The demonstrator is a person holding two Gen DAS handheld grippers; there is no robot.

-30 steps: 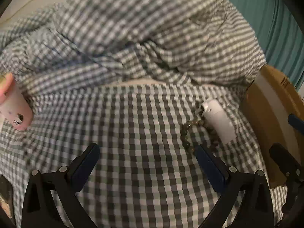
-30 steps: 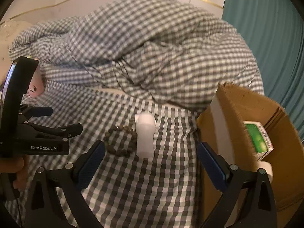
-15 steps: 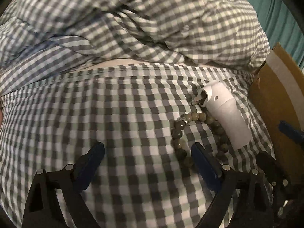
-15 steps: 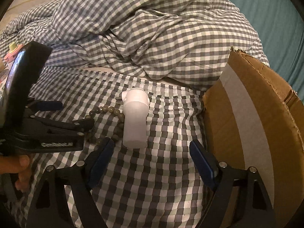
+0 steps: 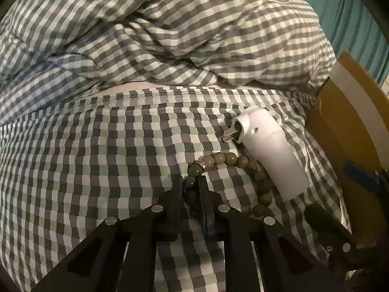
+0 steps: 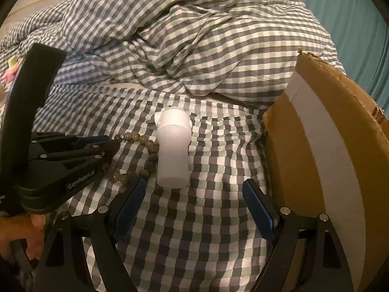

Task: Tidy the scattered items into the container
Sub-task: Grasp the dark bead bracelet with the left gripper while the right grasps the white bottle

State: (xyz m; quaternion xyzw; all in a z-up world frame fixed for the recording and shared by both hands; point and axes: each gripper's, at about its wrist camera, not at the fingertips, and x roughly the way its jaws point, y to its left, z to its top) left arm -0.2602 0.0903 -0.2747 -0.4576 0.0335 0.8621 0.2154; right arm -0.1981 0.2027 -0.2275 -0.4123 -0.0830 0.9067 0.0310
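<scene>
Grey-and-white checked bedding (image 5: 121,158), olive-green bead bracelet (image 5: 220,158), white plug-in device (image 6: 173,146), brown cardboard box (image 6: 340,133), teal curtain (image 6: 352,12)

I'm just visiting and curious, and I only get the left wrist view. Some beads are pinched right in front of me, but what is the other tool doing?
Observer: The right gripper has its jaws open, after just narrowing a little, with nothing between them. The white plug-in device lies just ahead.
Operator: Who holds the tool I look through?
Observer: A hand grips the left gripper, whose jaws have just closed on the bead bracelet.
Operator: Anything else lying around?
Observer: A pink item shows at the far left edge, too small to identify.
</scene>
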